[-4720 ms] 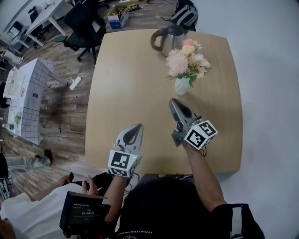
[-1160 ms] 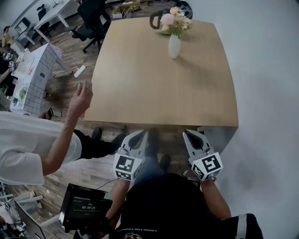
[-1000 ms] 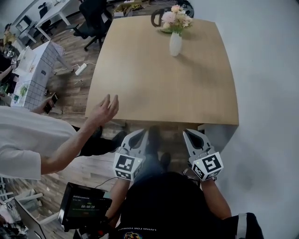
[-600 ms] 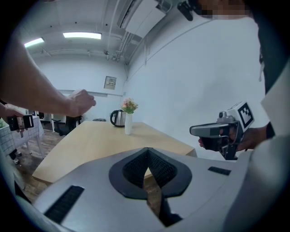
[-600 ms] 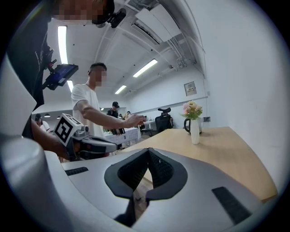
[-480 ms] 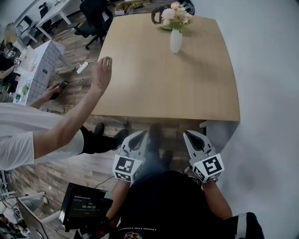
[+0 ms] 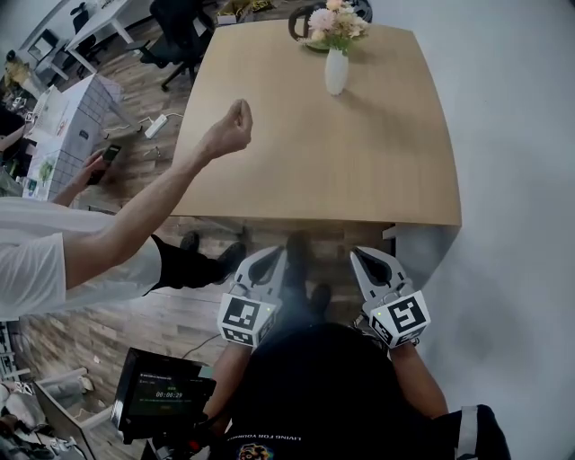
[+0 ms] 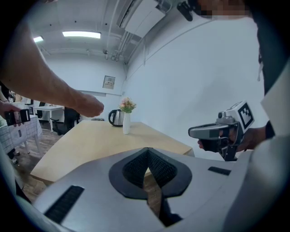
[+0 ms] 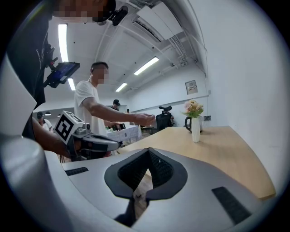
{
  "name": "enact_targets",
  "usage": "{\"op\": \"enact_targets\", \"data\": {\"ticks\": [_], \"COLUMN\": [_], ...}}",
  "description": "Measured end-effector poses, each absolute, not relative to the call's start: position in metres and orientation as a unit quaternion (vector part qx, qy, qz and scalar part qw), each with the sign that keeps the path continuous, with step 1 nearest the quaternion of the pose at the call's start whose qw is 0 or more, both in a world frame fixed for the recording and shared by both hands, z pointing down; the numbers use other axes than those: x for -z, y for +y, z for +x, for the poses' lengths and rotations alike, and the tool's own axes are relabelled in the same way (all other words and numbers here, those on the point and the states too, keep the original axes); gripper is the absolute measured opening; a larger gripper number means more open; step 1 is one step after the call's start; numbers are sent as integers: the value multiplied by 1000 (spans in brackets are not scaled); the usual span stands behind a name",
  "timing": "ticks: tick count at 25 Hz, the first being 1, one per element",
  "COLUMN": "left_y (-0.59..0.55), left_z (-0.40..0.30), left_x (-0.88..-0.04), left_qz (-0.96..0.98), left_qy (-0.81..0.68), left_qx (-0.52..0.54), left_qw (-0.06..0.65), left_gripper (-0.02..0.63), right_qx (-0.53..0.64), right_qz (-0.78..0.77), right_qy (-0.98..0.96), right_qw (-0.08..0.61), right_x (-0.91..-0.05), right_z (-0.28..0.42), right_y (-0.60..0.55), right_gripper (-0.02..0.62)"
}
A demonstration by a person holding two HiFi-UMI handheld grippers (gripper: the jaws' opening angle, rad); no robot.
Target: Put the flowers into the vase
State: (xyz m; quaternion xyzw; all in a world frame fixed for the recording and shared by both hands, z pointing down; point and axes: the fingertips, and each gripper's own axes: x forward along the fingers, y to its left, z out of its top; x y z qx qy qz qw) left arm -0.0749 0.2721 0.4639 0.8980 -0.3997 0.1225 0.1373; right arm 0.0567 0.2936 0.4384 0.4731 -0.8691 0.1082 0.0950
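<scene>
The white vase stands upright at the far end of the wooden table, and the pink and cream flowers stand in it. My left gripper and right gripper hover side by side short of the table's near edge, both shut and empty. The left gripper view looks over its closed jaws to the vase, the flowers and the right gripper. From the right gripper view, the closed jaws point toward the vase, with the left gripper at the left.
Another person's arm reaches over the table's left side, its hand closed in a fist. A dark kettle stands behind the vase. A gridded box, office chairs and a power strip lie left of the table. A white wall rises on the right.
The other person's hand moved across the table's left side and closed into a fist. Both grippers stayed where they were, shut.
</scene>
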Motion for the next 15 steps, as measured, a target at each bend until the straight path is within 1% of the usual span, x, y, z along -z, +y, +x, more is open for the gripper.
{"op": "enact_targets", "data": {"ticks": [15], "left_y": [273], "left_z": [-70], "left_x": [-465], "left_qz": [901], "left_qy": [-393], "left_qx": [-122], "left_qw": [135], "left_gripper": [5], "right_qx": [-106], "right_qz": [475], "right_qy": [-868], "right_qw": [96], "right_x": [-438], "right_z": [55], "right_y": [294], "right_gripper": [16]}}
